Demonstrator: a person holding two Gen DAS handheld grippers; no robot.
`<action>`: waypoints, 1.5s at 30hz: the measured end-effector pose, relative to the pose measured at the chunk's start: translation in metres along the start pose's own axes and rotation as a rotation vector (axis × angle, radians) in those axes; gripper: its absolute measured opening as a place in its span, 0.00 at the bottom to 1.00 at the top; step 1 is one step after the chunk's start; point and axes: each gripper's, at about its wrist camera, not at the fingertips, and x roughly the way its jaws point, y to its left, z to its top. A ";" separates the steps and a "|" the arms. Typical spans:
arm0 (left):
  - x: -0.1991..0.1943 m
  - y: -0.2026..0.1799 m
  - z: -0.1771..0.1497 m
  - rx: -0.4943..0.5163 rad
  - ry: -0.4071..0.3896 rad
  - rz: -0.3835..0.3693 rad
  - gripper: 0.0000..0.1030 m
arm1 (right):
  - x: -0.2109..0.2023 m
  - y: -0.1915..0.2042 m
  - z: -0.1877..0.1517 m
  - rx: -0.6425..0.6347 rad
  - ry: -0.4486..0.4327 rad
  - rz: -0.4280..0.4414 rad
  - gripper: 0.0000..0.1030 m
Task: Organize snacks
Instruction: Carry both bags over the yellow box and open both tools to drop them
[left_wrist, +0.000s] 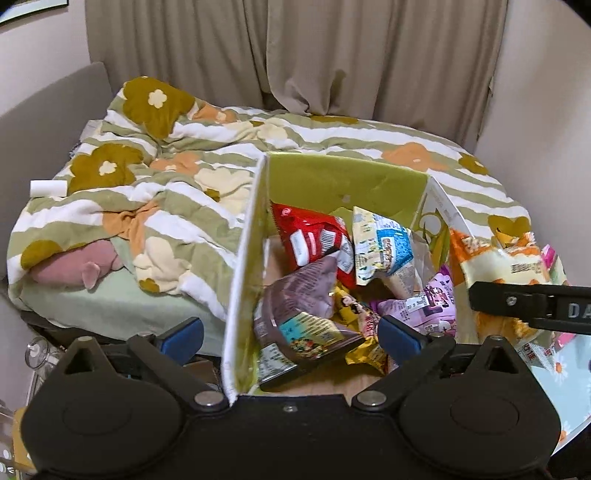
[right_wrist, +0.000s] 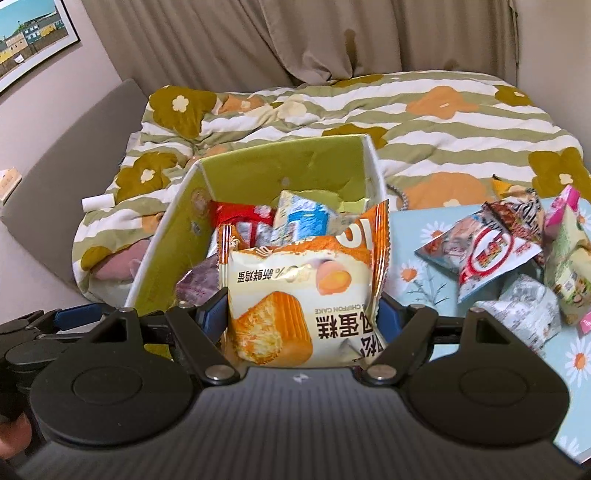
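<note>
A cardboard box (left_wrist: 332, 177) with a green inside stands open in front of the bed. In it lie several snack bags: a red one (left_wrist: 314, 236), a blue-white one (left_wrist: 380, 240), a brown one (left_wrist: 306, 306) and a pink one (left_wrist: 432, 302). My left gripper (left_wrist: 291, 334) is open, one pad outside the box's left wall and the other inside, above the brown bag. My right gripper (right_wrist: 301, 314) is shut on an orange chiffon cake pack (right_wrist: 303, 291), held over the near edge of the box (right_wrist: 258, 173). The same pack (left_wrist: 498, 258) shows at the right of the left wrist view.
Several loose snack packs (right_wrist: 491, 254) lie on a table with a blue daisy cloth (right_wrist: 417, 280), right of the box. A bed with a flowered striped duvet (left_wrist: 147, 184) and a pink plush (left_wrist: 74, 269) fills the back, with curtains behind it.
</note>
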 end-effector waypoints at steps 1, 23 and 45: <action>-0.003 0.003 0.000 -0.004 -0.006 0.005 0.99 | 0.002 0.003 0.000 -0.001 0.004 0.007 0.91; -0.011 0.020 -0.020 -0.088 0.007 0.094 0.99 | 0.021 0.008 -0.016 0.070 0.000 0.106 1.00; -0.062 -0.016 -0.013 0.039 -0.105 0.028 0.99 | -0.060 -0.008 -0.020 0.077 -0.131 0.077 1.00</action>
